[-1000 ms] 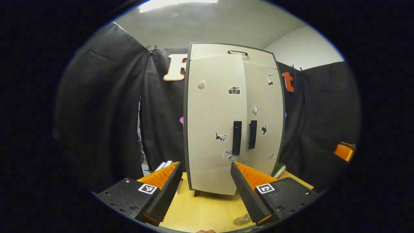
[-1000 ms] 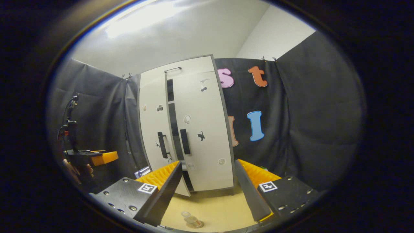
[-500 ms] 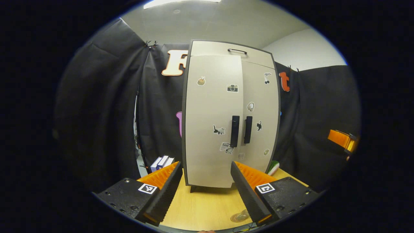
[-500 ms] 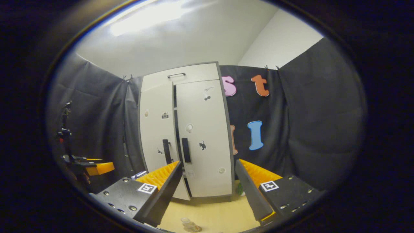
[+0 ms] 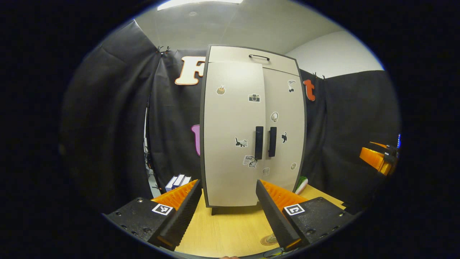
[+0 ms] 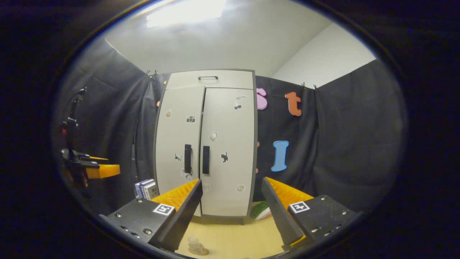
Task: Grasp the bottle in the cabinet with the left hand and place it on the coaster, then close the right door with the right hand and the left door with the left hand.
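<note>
A light wooden table (image 5: pixel 230 230) is filling the lower middle of both views. The pale cabinet (image 5: pixel 248 144) is standing on it at the frame centre. A coaster (image 5: pixel 269 240) is lying at the lower right in the left gripper view; the clear bottle (image 6: pixel 196 246) is standing at the bottom of the right gripper view. Small boxes (image 6: pixel 145 189) are sitting left of the cabinet, and a green-and-white object (image 6: pixel 260 210) is lying at its right foot.
</note>
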{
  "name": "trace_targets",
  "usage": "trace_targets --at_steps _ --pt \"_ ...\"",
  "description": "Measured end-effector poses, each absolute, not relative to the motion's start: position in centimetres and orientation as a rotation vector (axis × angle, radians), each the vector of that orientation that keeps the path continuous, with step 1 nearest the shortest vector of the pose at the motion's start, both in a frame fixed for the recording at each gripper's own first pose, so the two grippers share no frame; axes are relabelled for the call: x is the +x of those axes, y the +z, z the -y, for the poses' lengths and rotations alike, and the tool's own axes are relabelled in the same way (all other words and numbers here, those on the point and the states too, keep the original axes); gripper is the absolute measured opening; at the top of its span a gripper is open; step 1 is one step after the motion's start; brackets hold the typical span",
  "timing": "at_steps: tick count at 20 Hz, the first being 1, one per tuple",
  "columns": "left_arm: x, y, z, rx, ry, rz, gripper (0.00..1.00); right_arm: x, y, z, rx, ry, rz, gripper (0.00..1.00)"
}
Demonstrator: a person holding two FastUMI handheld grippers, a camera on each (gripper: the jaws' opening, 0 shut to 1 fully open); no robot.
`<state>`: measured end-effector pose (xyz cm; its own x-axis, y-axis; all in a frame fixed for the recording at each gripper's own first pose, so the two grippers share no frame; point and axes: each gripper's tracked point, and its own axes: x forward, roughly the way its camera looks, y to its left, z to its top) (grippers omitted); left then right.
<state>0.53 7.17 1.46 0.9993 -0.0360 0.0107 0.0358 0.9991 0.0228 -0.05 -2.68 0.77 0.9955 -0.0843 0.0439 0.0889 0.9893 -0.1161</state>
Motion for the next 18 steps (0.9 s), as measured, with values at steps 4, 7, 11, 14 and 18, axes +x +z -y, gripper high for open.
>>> trace_targets --at_steps 4,7,11,14,18 --pt "1.3 2.1 -7.9 0.002 0.01 0.029 0.96 0.8 1.2 4.2 -0.081 -0.103 0.028 0.99" --pt "1.4 2.8 -7.9 -0.036 0.036 0.035 0.93 1.8 2.4 5.3 -0.07 -0.1 0.041 0.99" --pt "1.4 3.9 -7.3 -0.029 0.071 0.047 0.96 2.3 3.3 6.5 -0.043 -0.094 0.059 0.99" --pt "1.4 4.7 -6.0 0.002 0.081 0.07 0.92 2.6 3.1 7.8 -0.047 -0.089 0.042 0.99" --pt "1.9 4.3 -3.4 -0.01 0.058 0.053 0.96 2.7 3.5 9.4 -0.054 -0.083 0.057 0.99"
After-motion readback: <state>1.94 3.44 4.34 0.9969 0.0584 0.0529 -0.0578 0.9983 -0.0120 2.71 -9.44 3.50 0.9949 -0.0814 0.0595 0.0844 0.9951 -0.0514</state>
